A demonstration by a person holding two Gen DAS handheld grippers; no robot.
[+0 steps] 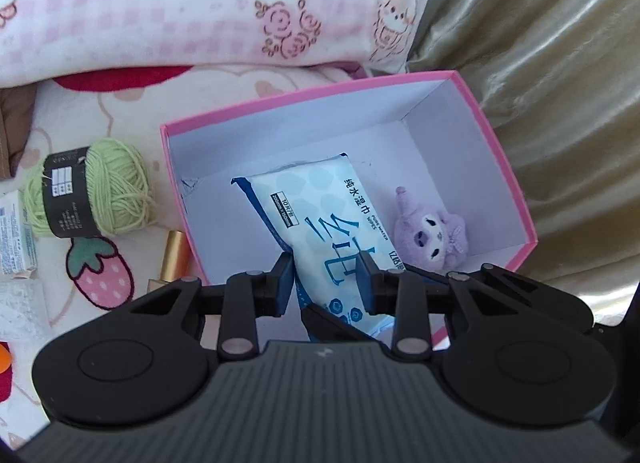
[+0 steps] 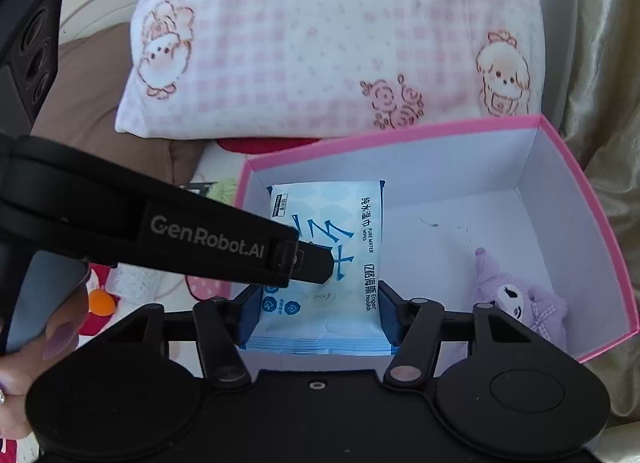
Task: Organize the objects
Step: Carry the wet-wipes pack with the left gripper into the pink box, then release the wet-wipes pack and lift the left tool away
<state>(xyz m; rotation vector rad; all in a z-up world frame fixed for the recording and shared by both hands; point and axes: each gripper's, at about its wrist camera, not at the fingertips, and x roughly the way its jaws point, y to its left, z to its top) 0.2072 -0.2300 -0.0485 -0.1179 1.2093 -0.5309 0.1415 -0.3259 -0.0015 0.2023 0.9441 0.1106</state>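
A blue-and-white pack of wet wipes point(image 1: 320, 219) hangs over the open pink box point(image 1: 304, 99), which is white inside. My left gripper point(image 1: 326, 283) is shut on the pack's near end, a blue pad pressing each side. My right gripper point(image 2: 320, 315) is shut across the width of the same pack point(image 2: 326, 215), pads on both long edges. In the right wrist view the left gripper point(image 2: 316, 263) reaches in from the left, its fingertip on the pack. A purple plush toy point(image 1: 434, 231) lies in the box's right corner, also visible as the plush toy point(image 2: 520, 299).
Left of the box, a green yarn ball point(image 1: 92, 191), a gold tube point(image 1: 174, 259) and a small white carton point(image 1: 12, 235) lie on the strawberry-print blanket. A pink checked pillow point(image 1: 200, 3) lies behind, pale gold fabric point(image 1: 560, 63) to the right. A hand point(image 2: 24, 363) grips the left tool.
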